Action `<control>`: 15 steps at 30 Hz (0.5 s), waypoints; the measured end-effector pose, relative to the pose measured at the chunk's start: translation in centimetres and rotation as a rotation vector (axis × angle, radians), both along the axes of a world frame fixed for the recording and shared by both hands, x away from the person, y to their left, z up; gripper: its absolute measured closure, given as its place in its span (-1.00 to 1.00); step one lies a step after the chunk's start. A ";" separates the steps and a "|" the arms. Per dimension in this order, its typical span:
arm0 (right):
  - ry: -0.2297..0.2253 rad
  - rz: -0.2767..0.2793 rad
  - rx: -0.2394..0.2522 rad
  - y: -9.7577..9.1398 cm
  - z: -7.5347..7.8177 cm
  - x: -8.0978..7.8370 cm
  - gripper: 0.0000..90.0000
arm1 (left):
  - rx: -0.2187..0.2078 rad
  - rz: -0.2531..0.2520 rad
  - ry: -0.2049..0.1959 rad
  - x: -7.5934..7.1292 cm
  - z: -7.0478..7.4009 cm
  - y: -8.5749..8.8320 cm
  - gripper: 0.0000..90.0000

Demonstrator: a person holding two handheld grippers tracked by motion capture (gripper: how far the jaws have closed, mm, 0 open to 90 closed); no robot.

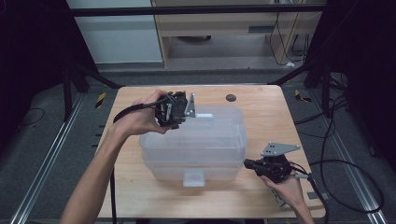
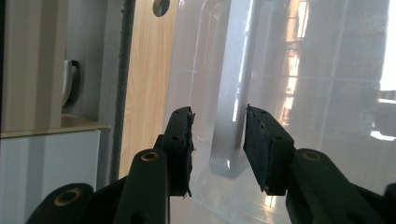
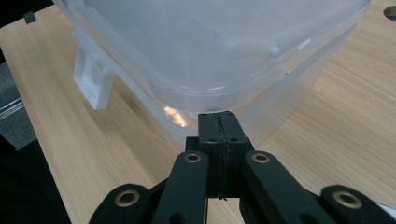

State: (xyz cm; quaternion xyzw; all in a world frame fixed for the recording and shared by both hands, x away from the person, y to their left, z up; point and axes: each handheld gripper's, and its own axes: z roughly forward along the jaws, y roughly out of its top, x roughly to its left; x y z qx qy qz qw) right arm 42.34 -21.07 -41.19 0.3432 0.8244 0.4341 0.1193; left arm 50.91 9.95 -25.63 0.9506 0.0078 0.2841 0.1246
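While my right claw (image 3: 219, 122), pressed shut, braces the box's (image 1: 196, 149) near right corner, my left claw (image 2: 218, 140) gapes astride its far latch (image 2: 227, 140), untouched

1. The storage box (image 1: 196, 149) is translucent, frosted-looking plastic, smooth, with a soft sheen on its lid (image 2: 303, 70).
2. Its front latch (image 3: 92, 81) is the same milky plastic, a shade more opaque.
3. The counter (image 1: 261, 112) is pale wood-grain, smooth and matt.
4. The left gripper (image 2: 218, 140) has matt black pads with ragged edges.
5. The right gripper (image 3: 219, 123) is matt black too; its top plate (image 1: 279, 149) looks like dull grey metal.
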 end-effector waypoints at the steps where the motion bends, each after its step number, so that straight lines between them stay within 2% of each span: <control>1: -0.001 -0.001 0.000 0.0 0.0 0.0 1.00 | -0.005 -0.004 -0.006 -0.2 0.2 0.2 0.37; 6: -0.001 0.000 0.000 0.0 0.0 0.0 1.00 | -0.058 0.004 -0.022 -1.1 1.0 1.5 0.38; 15: -0.001 0.002 0.001 0.0 0.0 0.0 1.00 | -0.141 0.081 -0.024 -2.1 1.0 5.0 0.43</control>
